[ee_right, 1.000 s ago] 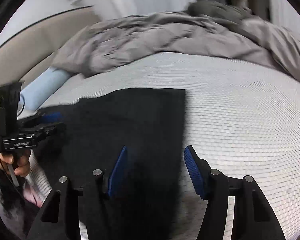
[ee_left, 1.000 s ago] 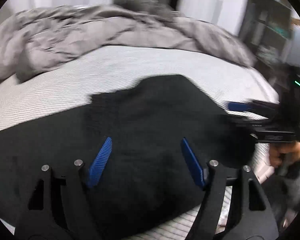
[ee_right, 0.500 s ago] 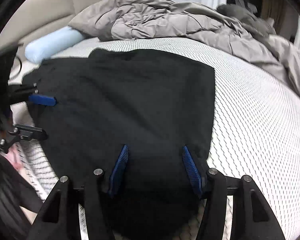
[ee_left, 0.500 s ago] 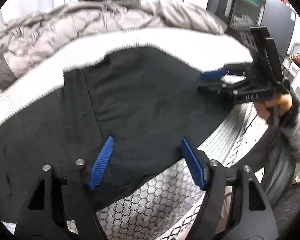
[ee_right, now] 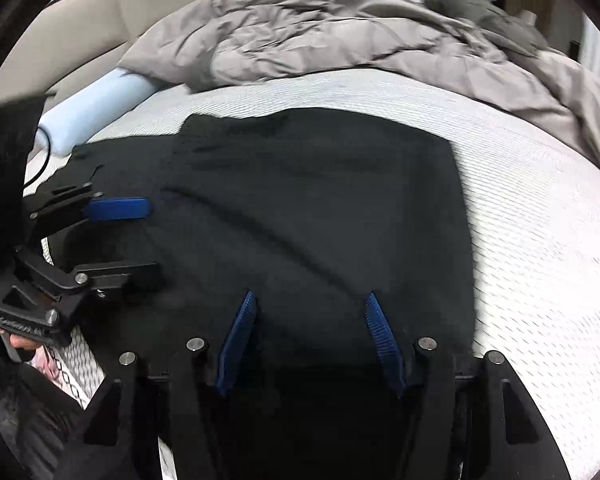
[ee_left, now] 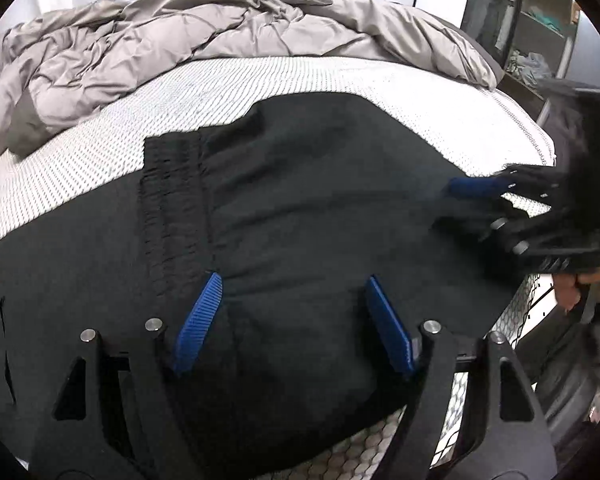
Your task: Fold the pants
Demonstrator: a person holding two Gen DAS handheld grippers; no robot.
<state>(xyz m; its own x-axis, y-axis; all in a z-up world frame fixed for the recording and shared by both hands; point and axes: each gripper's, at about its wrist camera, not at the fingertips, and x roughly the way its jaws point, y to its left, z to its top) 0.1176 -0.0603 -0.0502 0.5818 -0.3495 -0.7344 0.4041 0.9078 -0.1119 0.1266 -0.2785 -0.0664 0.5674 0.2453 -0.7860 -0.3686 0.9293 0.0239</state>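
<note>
No readable writing; left gripper [ee_left: 294,320] and right gripper [ee_right: 310,336] both gape wide, tilted down over the black pants [ee_left: 300,208]

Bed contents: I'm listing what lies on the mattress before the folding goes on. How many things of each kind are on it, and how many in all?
Black pants: 1
Grey duvet: 1
Light blue bolster pillow: 1
Total: 3, all on the white mattress.
</note>
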